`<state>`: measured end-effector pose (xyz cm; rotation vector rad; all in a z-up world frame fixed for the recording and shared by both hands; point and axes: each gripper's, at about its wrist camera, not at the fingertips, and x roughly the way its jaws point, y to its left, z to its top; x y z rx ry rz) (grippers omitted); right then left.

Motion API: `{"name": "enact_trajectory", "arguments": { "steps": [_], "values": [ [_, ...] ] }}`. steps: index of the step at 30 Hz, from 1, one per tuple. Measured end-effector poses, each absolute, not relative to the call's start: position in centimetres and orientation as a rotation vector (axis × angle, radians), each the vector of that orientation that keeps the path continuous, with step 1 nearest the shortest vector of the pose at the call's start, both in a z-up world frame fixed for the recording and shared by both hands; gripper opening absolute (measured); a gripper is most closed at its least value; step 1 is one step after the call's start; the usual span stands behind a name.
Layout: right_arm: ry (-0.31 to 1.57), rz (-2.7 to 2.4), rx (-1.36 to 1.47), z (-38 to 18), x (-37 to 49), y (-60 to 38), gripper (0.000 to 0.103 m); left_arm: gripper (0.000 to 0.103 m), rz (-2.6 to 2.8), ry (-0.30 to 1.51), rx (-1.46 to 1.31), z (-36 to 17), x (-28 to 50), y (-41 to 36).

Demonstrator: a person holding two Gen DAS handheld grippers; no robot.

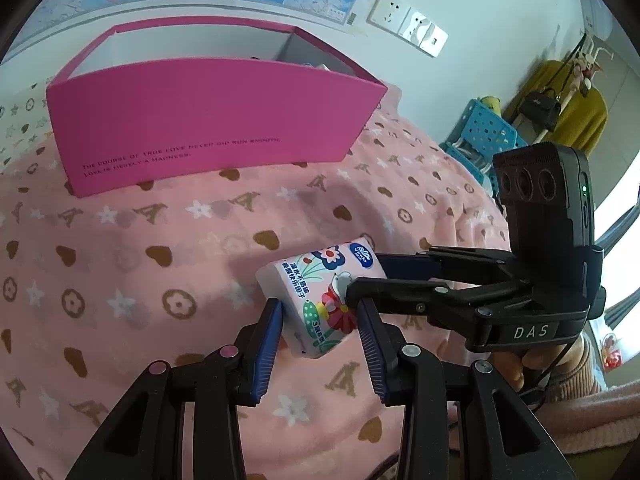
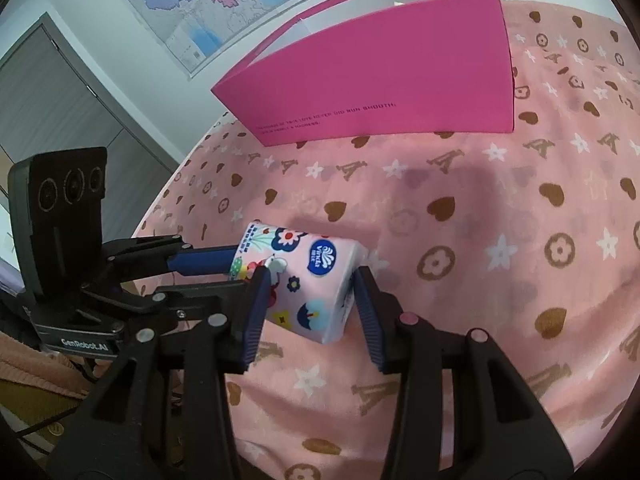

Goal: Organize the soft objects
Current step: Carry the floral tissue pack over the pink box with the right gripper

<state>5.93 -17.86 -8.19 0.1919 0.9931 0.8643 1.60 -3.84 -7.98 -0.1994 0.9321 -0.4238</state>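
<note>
Tissue pack: pale pink and white wrapper, printed flowers, blue round logo.
Box, upper frame: magenta outside, white inside.
Blanket: pink; brown hearts, white flowers, brown letters.
Gripper pads: blue.

From where I steer, the tissue pack lies on the bedspread in the near middle, and the open box stands on the same bedspread well behind it, against the wall. My left gripper comes at the pack from the near side, with one of its fingers on each flank. My right gripper meets it from the right, so both straddle the same pack from crossing directions.
</note>
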Motion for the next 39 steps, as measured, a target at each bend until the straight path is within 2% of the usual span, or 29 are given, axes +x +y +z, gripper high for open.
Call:
{"name": "enact_trajectory", "arguments": {
  "steps": [20,39],
  "values": [
    [0.858,0.856,0.166,-3.6,8.5,-17.8,0.046,0.038,-0.437,0.804,-0.169,-3.9,3.6,-3.3],
    [0.788,0.844,0.17,-1.5,10.3,-17.9,0.046,0.038,-0.437,0.733,-0.113,-1.1,5.6,-3.7]
  ]
}}
